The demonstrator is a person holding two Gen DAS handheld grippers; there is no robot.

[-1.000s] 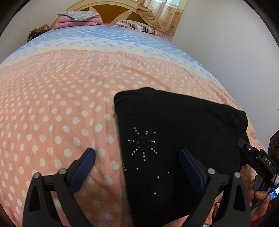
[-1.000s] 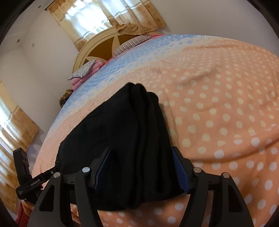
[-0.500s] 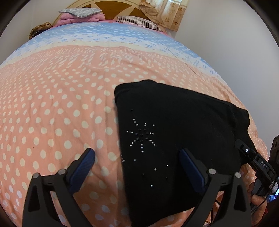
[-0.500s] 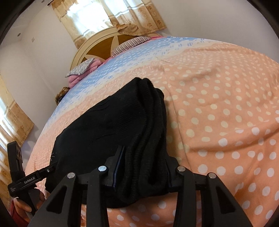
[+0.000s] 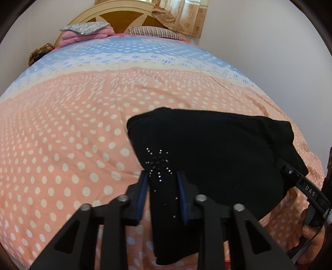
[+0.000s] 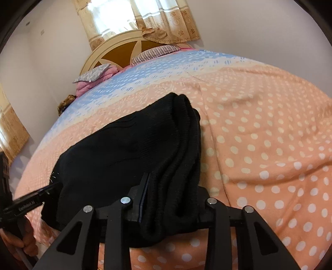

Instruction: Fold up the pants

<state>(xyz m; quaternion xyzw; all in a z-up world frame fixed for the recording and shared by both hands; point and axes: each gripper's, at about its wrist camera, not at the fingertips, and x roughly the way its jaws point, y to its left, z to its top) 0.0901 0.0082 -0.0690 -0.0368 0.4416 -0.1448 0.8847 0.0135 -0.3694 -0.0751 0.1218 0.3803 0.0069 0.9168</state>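
Observation:
Black pants [image 5: 207, 145] with a small rhinestone star lie folded near the front edge of the bed. My left gripper [image 5: 162, 193] is shut on the near left end of the pants, by the rhinestones. My right gripper [image 6: 172, 199] is shut on the thick folded right end of the pants [image 6: 128, 149], where several ribbed layers bunch between the jaws. Each gripper shows at the edge of the other's view: the right one [image 5: 298, 182] at the right, the left one [image 6: 31, 202] at the left.
The bed [image 5: 62, 124] has a peach polka-dot cover with a blue band at the far end. Pillows [image 5: 83, 31] and a headboard [image 6: 116, 52] stand at the far end. A white wall [image 5: 269, 52] runs along the right side. Curtains [image 6: 134, 18] hang behind.
Both grippers have closed from wide open onto the near edge of the pants. The right closed first, the left in the last half second. The pants' ends now bunch between the jaws.

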